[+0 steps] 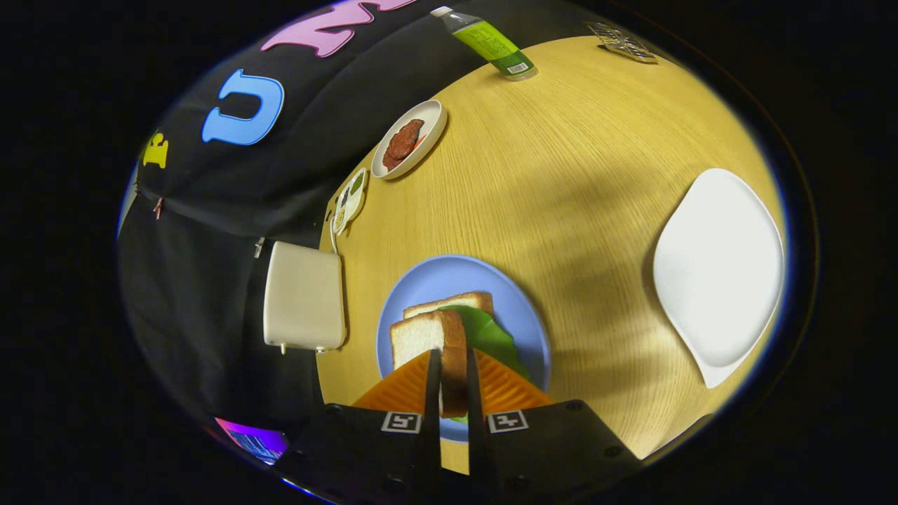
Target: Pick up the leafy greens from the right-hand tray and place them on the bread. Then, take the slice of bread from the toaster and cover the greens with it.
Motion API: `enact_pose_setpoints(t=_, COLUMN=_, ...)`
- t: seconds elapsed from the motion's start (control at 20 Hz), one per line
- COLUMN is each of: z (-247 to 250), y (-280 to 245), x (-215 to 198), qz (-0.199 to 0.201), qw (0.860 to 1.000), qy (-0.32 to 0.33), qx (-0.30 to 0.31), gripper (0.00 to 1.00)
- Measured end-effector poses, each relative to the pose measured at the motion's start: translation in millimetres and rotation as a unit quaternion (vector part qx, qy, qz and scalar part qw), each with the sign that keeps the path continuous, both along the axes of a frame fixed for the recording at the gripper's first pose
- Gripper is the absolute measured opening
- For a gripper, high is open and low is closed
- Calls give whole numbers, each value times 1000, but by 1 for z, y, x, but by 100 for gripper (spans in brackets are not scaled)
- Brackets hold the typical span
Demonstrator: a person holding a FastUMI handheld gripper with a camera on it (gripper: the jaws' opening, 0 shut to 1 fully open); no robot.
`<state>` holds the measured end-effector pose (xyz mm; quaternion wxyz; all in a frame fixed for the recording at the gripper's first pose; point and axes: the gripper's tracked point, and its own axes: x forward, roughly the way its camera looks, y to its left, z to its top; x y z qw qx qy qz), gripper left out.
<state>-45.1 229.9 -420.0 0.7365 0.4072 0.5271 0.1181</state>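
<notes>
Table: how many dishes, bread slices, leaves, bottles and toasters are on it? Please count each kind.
Dishes: 4 (blue plate, white tray, oval dish, small sauce dish)
Bread slices: 2 (one in the gripper, shut on it; one on the plate)
Lettuce leaf: 1
Bottle: 1
Toaster: 1
Total: 9

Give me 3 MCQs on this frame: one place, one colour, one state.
1. Where are the leafy greens?
A. On the white tray
B. On the bread on the blue plate
C. Beside the bottle

2. What colour is the plate under the sandwich?
A. Blue
B. Red
C. Black

3. What is the gripper doing?
A. Open, holding nothing
B. Shut on the bottle
C. Shut on the bread slice

Answers: B, the greens lie on the lower bread on the plate, just beyond the jaws. A, its bare rim is blue. C, both jaws press the upright slice between them.
</notes>
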Motion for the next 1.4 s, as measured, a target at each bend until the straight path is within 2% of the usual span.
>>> enact_pose_setpoints(t=0.1, z=-7, y=-5, x=-1, qz=0, qw=1000, qy=5, qx=-15, gripper=26)
enact_pose_setpoints(t=0.15, z=-7, y=-4, x=-1, qz=0, qw=1000, qy=5, qx=-13, gripper=33)
enact_pose_setpoints(t=0.2, z=-8, y=-7, x=-1, qz=0, qw=1000, qy=5, qx=-17, gripper=33)
enact_pose_setpoints(t=0.25, z=-9, y=-11, x=-3, qz=1, qw=1000, qy=4, qx=-20, gripper=37)
enact_pose_setpoints(t=0.4, z=-4, y=-17, x=0, qz=-5, qw=1000, qy=-7, qx=-16, gripper=38)
enact_pose_setpoints(t=0.5, z=-2, y=-26, x=2, qz=-11, qw=1000, qy=-17, qx=-21, gripper=45)
enact_pose_setpoints(t=0.7, z=17, y=-45, x=11, qz=-27, qw=998, qy=-56, qx=-27, gripper=45)
enact_pose_setpoints(t=0.9, z=41, y=-67, x=19, qz=-30, qw=992, qy=-107, qx=-66, gripper=58)
enact_pose_setpoints(t=1.05, z=67, y=-84, x=27, qz=-32, qw=982, qy=-154, qx=-107, gripper=77)
enact_pose_setpoints(t=1.2, z=98, y=-101, x=38, qz=-37, qw=965, qy=-207, qx=-157, gripper=81)
enact_pose_setpoints(t=1.25, z=111, y=-108, x=41, qz=-39, qw=958, qy=-226, qx=-174, gripper=89)
enact_pose_setpoints(t=1.4, z=152, y=-125, x=49, qz=-44, qw=934, qy=-277, qx=-221, gripper=95)
